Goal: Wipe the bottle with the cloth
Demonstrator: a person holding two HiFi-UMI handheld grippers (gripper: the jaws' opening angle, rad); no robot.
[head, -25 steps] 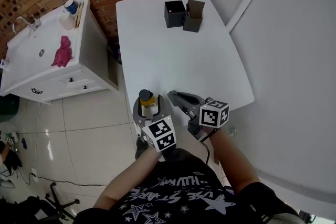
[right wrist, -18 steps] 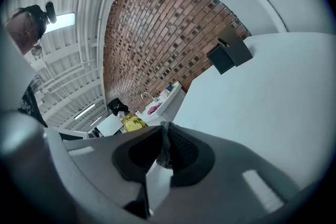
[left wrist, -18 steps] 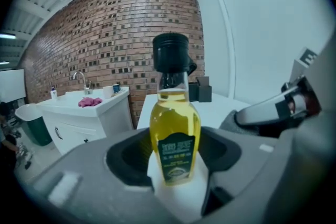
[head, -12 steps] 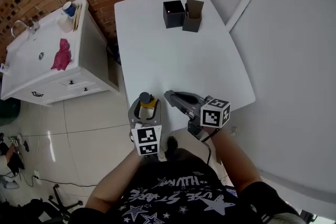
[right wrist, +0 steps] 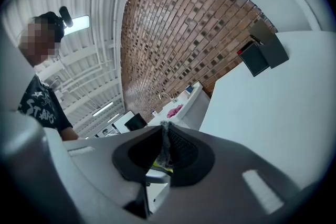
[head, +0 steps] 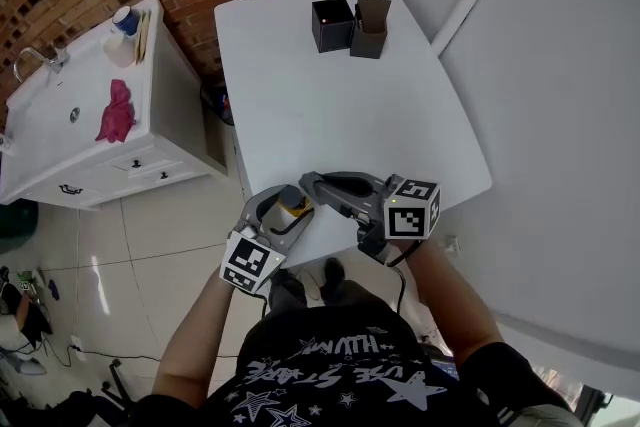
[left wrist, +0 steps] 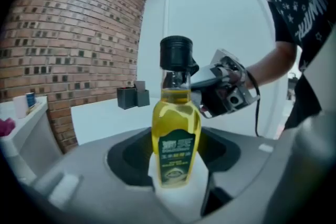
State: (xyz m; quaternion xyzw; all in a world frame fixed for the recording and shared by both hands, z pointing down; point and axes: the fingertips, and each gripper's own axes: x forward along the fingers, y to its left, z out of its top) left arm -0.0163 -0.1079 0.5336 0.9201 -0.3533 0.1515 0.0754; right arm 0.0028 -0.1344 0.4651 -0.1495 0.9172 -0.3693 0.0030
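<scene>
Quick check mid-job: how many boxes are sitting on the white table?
2. A black box and a dark brown box stand side by side at the far end of the table. Nothing seems to hide another.

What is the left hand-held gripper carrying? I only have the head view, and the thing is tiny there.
Observer: The left gripper view shows the left hand-held gripper around a bottle of yellow liquid with a black cap; its jaws have just been closing on it.
Operator: Does the right one have the cloth?
Observer: In the right gripper view, the right hand-held gripper is shut on a thin grey cloth.
Operator: Is it wiping?
Observer: The left gripper view puts its tip beside the bottle's neck; contact I cannot tell.
</scene>
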